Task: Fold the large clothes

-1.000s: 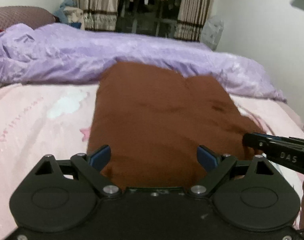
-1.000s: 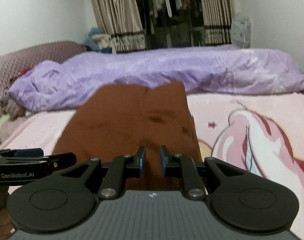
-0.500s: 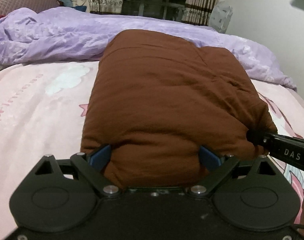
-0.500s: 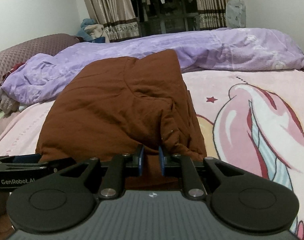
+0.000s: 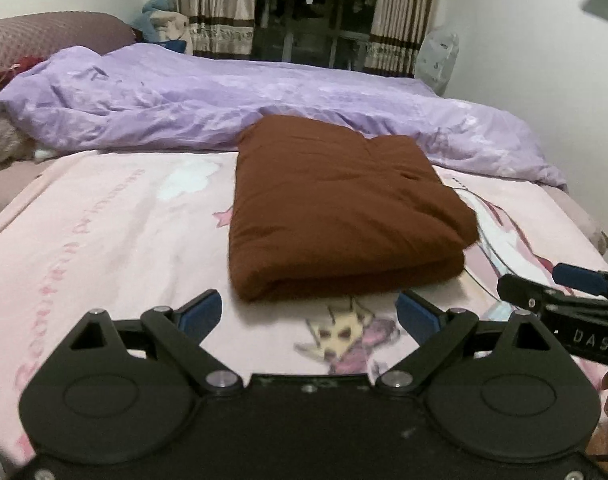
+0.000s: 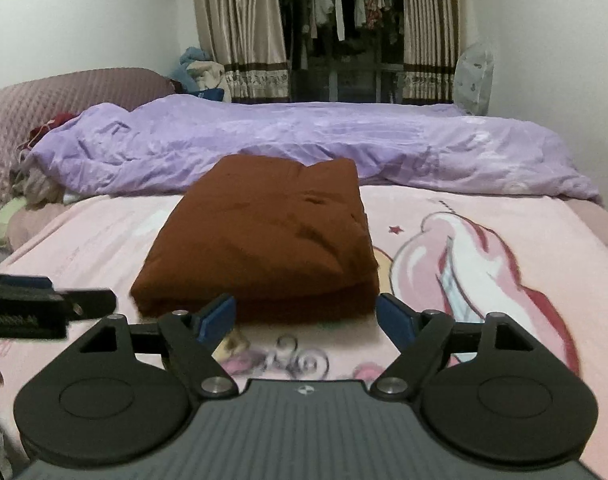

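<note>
Pink bedsheet carries the folded brown garment lengthwise, just ahead of the left gripper and right gripper, both spread wide and empty.

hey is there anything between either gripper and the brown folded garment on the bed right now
Nothing visible stands between them. The left gripper and right gripper are both open, just short of the brown garment, with only bare pink bedsheet in the gap. The purple duvet lies behind the garment.
</note>
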### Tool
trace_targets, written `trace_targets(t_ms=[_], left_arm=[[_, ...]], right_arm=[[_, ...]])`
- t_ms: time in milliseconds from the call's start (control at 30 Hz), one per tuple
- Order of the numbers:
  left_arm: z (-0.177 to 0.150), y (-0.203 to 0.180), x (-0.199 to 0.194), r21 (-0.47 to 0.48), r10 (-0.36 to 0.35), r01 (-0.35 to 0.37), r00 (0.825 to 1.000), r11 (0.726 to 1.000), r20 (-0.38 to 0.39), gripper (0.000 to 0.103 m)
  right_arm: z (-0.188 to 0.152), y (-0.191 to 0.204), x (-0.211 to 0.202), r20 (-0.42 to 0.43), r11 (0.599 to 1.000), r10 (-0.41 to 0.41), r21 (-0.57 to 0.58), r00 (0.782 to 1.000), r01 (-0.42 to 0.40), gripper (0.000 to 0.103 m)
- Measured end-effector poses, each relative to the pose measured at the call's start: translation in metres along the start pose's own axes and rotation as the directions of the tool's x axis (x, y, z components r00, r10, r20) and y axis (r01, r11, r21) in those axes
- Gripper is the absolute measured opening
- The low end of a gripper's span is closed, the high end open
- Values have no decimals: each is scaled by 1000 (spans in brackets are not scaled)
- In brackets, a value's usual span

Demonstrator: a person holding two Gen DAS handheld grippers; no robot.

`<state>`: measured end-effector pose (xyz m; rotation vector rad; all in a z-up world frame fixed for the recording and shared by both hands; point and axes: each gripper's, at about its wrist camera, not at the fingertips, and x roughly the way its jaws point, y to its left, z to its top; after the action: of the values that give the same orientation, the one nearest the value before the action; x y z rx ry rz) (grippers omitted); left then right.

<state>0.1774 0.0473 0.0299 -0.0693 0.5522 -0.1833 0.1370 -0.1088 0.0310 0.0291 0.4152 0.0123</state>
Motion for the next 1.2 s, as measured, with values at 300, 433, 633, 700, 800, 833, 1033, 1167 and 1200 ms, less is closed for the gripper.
trace_targets(t_ms=[300,433,633,700,800,833,1033,1167,1200], left_arm=[[-44,17,-63,-30,69,-70,997,997,-29,97],[-56,22,-73,-62,47,-50,998,997,-42,97],[-62,21,-75,-66,38,-42,998,997,-55,97],[-63,20,-75,-64,35,-39,998,997,-59,97],[-64,16,-76,-60,34,-37,997,998,-64,97],[-64,16,-75,-60,33,-37,997,998,-64,97],[-63,17,-74,-64,33,-38,997,997,-71,97],[-62,18,-73,-69,31,-36,997,997,-78,97],[-62,18,-73,-67,31,-36,996,997,-78,97]], right_arm=[[-27,7,-57,-12,997,-74,-2,997,74,96],[-35,11,-71,-3,994,-109,-13,994,109,98],[-41,11,-79,-17,996,-89,11,996,89,100],[-44,13,-80,-19,996,-94,9,995,94,100],[-44,12,-78,-26,995,-94,13,995,94,100],[-45,13,-78,-29,996,-92,15,995,92,100],[-48,12,-74,-47,996,-89,19,995,90,100],[-48,13,-74,-46,996,-90,20,995,91,100],[-48,12,-74,-47,996,-89,21,995,90,100]])
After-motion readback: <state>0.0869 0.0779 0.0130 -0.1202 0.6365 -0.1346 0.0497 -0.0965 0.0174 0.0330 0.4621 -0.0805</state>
